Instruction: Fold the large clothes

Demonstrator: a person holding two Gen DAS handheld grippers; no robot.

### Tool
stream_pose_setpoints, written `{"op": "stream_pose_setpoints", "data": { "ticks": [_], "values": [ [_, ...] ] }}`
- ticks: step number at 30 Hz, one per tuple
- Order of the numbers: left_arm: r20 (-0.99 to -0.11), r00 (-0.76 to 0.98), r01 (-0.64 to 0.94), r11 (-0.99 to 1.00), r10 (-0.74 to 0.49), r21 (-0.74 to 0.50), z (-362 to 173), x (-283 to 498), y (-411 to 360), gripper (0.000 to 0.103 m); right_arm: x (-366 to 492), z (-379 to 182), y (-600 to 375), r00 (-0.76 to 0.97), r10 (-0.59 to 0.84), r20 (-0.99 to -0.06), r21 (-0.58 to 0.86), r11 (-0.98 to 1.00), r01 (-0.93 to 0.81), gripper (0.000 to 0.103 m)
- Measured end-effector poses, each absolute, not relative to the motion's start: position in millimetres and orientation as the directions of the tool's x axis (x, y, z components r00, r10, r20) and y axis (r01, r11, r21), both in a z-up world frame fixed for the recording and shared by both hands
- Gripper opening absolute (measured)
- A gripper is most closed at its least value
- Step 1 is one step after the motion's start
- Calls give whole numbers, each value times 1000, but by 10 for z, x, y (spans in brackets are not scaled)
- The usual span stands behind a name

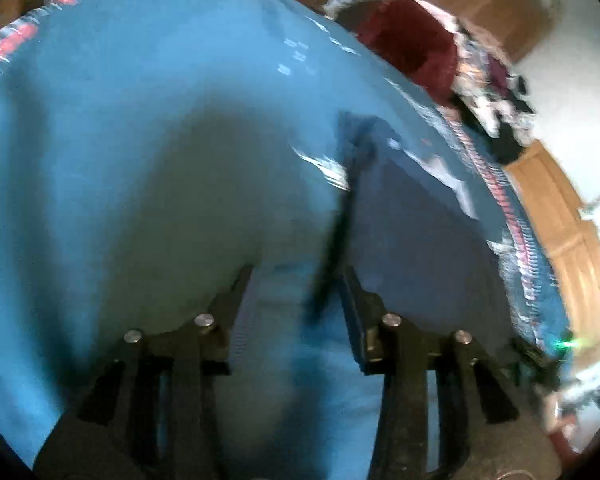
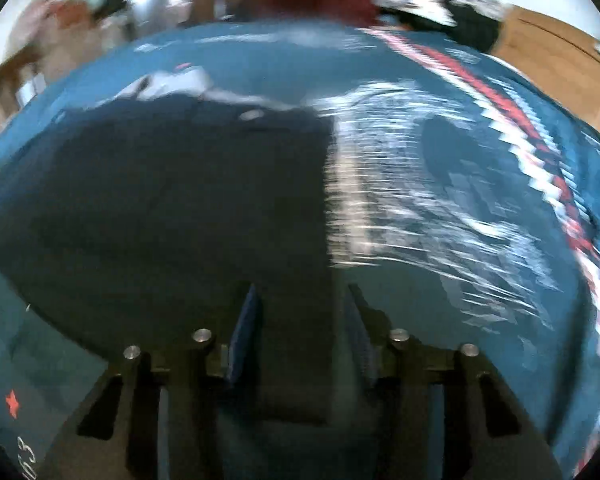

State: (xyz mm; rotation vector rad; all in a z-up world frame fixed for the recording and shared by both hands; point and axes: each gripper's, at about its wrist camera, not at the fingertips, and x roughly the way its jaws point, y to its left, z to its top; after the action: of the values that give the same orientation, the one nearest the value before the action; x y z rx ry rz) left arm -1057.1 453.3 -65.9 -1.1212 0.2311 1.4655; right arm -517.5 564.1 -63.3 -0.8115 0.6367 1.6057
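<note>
A: The blue blanket [image 1: 120, 120] is filling both views, lying spread flat, with a red and white zigzag border [image 2: 512, 112] running along its far and right edge in the right wrist view. White patterning [image 2: 400, 184] is smearing across the blanket's right half; the blur is heavy there.

B: And the garment?

A: The dark navy garment [image 2: 160, 200] is lying flat on the blanket, taking up the left and middle of the right wrist view. In the left wrist view it is sitting to the right, its straight left edge running from near to far. What kind of garment it is, I cannot tell.

B: Anything past the blanket?

A: A dark red cushion [image 1: 412, 44] is sitting at the far edge, with a black and white heap [image 1: 496, 108] just to its right, all blurred. A wooden door [image 1: 560, 232] is showing on the right.

B: Tongs?

A: The left gripper [image 1: 298, 276] is hovering over the blanket with its jaws spread apart, grasping nothing; the garment's edge is lying just inside its right finger. The right gripper [image 2: 300, 292] is also released, jaws wide, over the garment's near right corner, with dark cloth showing between its blue pads [image 2: 244, 332].
</note>
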Motion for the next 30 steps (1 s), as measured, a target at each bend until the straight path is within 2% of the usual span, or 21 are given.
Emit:
{"op": "stream_pose_setpoints", "data": {
  "ticks": [1,2,3,6,8,11,13,14,15,19,22,30],
  "values": [
    [-741,153,-872,-264,653,-413,-581,-10472,4495,58,-5159,-556,5581,-99,619,-779,-19,-181,-983,51],
    [-734,167,-884,-230,658,-407,-516,-10309,4468,69,-5197,-450,5450,-104,646,-756,-24,-186,-982,51],
    [-723,192,-894,-186,663,-407,-446,-10136,4411,72,-5285,-370,5302,-125,667,-734,-19,-205,-979,55],
    [-695,280,-886,-100,662,-452,-437,-9780,4232,81,-5714,-422,4871,-215,662,-718,-17,-325,-946,62],
    [-709,300,-880,-102,639,-464,-582,-9591,4167,81,-5890,-614,4768,-219,629,-746,-35,-366,-930,64],
    [-744,219,-904,-155,631,-397,-773,-9418,4106,87,-6097,-905,4661,-199,582,-789,-50,-384,-922,67],
    [-735,201,-907,-161,648,-389,-748,-9353,4139,97,-6110,-993,4657,-163,597,-785,-79,-357,-931,83],
    [-735,200,-905,-167,648,-393,-740,-9332,4172,103,-6100,-1026,4691,-136,596,-792,-88,-332,-939,95],
    [-739,189,-905,-177,647,-387,-737,-9334,4198,103,-6095,-1050,4714,-119,592,-797,-92,-314,-945,103],
    [-798,29,-951,-230,602,-208,-731,-9113,4283,103,-6022,-1104,4803,-157,546,-823,-8,-288,-958,103],
    [-819,-82,-968,-239,568,-69,-766,-8948,4331,103,-6022,-1083,4783,-168,554,-815,-1,-291,-957,103],
    [-787,-121,-967,-251,605,-44,-843,-8896,4254,103,-5972,-1152,4794,-201,579,-790,33,-288,-957,103]
  ]
}}
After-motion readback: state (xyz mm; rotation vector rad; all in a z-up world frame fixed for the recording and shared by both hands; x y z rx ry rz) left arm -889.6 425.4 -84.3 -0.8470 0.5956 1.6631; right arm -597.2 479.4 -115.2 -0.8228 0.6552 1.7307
